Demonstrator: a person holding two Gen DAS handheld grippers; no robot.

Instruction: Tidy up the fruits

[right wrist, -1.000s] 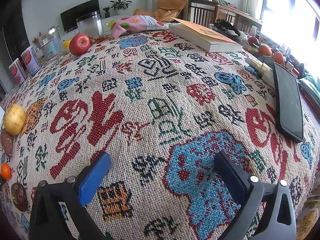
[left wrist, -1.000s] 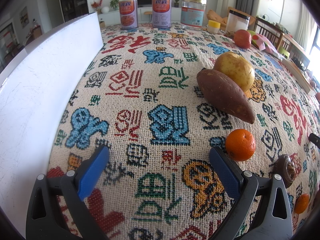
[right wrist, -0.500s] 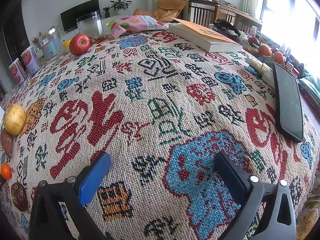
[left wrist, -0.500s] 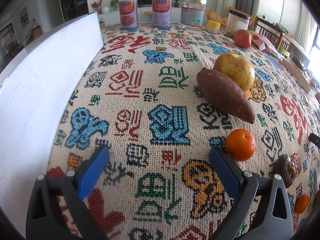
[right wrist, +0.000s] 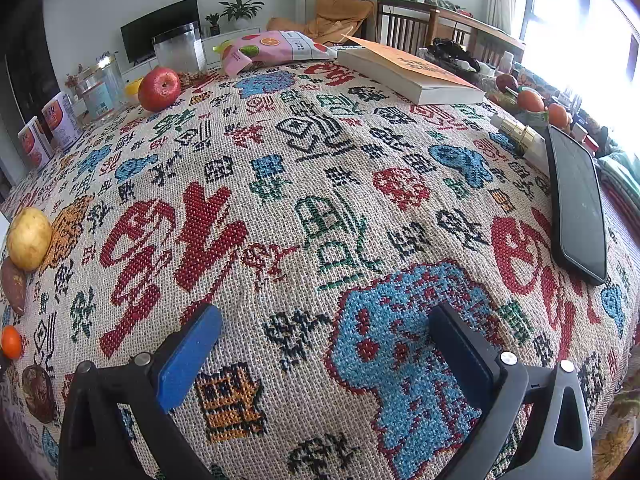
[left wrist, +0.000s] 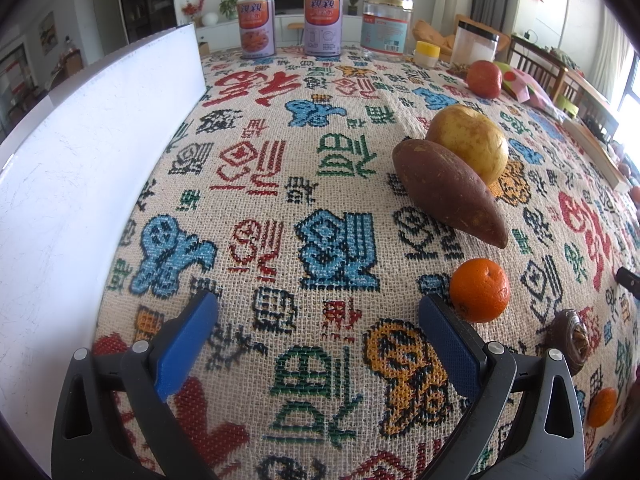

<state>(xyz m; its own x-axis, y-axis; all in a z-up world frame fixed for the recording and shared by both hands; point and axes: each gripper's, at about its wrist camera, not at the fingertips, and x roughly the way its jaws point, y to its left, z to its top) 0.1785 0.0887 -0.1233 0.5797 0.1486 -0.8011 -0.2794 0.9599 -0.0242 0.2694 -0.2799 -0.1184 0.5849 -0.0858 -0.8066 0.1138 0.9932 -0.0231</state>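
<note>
Hovering low over the woven, symbol-patterned cloth (left wrist: 280, 184) that covers the tabletop, the left gripper (left wrist: 318, 314) has its jaws spread wide with nothing between them. Just outside the right jaw, nearly touching its tip, sits a small orange (left wrist: 479, 290). Farther ahead on that same side a reddish-brown sweet potato (left wrist: 444, 192) lies at a slant, with a yellow pear (left wrist: 470, 142) touching it from behind. To the right of the right jaw rests a dark brown, wrinkled fruit (left wrist: 570, 340) (what kind I cannot tell), and a second small orange (left wrist: 601, 402) shows at the lower right edge. A red apple (left wrist: 484, 79) stands far ahead near the back of the tabletop, beside a clear container (left wrist: 476, 46) and a small yellow-lidded jar (left wrist: 426, 53). Two cans (left wrist: 258, 26) and a glass jar (left wrist: 386, 28) line the far edge. A long white board (left wrist: 80, 160) runs along the left of the left jaw.

The right gripper (right wrist: 326, 330) likewise has its jaws parted and empty, above a blue motif in the cloth. Far to the left of its left jaw the pear (right wrist: 29, 238), sweet potato (right wrist: 13, 286), orange (right wrist: 11, 342) and brown fruit (right wrist: 38, 394) show at the frame edge. Ahead and left stands the apple (right wrist: 159, 89); straight ahead lie a pink snack bag (right wrist: 276, 50) and a book (right wrist: 408, 72). A black phone (right wrist: 576, 204) lies beyond the right jaw, to its right.
</note>
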